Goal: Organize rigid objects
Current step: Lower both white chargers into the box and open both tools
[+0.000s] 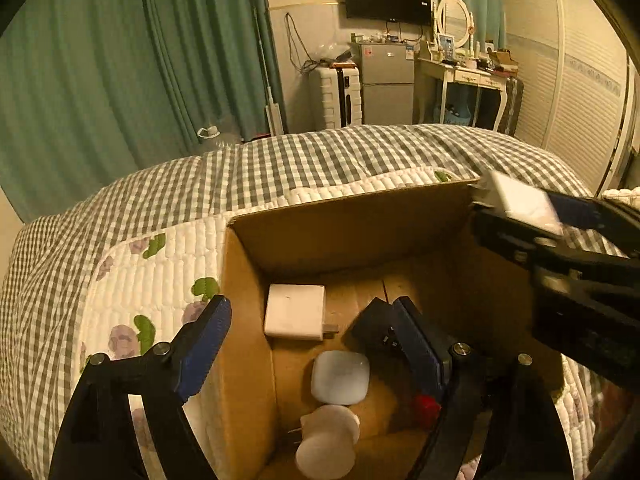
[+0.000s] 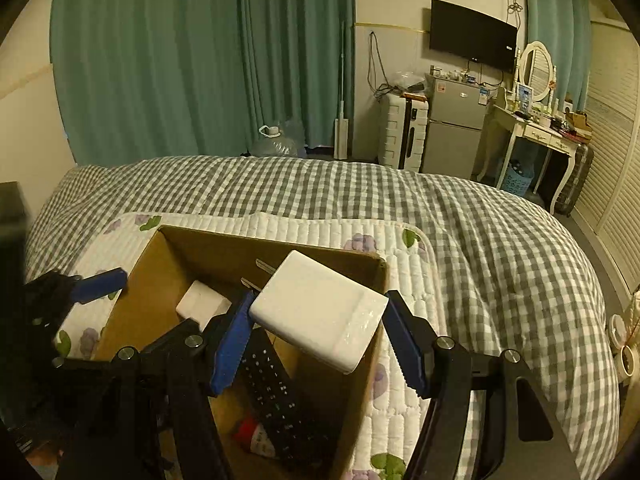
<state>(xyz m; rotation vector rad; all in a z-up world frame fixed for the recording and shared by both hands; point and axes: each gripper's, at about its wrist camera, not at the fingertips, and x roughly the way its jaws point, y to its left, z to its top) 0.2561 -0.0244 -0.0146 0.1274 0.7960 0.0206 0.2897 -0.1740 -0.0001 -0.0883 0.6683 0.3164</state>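
Above the cardboard box (image 2: 362,364), the right tongs (image 2: 320,322) clamp a white power adapter (image 2: 320,312), prongs pointing forward, probably poised to drop it in. Inside already lie a smaller white charger (image 1: 295,311), a black remote control (image 2: 276,392), a pale rounded case (image 1: 340,376) and something red. The left tongs (image 1: 316,332), spread and empty, straddle the box's left wall, perhaps to steady it. All sits on a quilted floral mat (image 2: 404,400) over a gingham bed (image 2: 500,248); green curtains (image 2: 160,60) hang behind.
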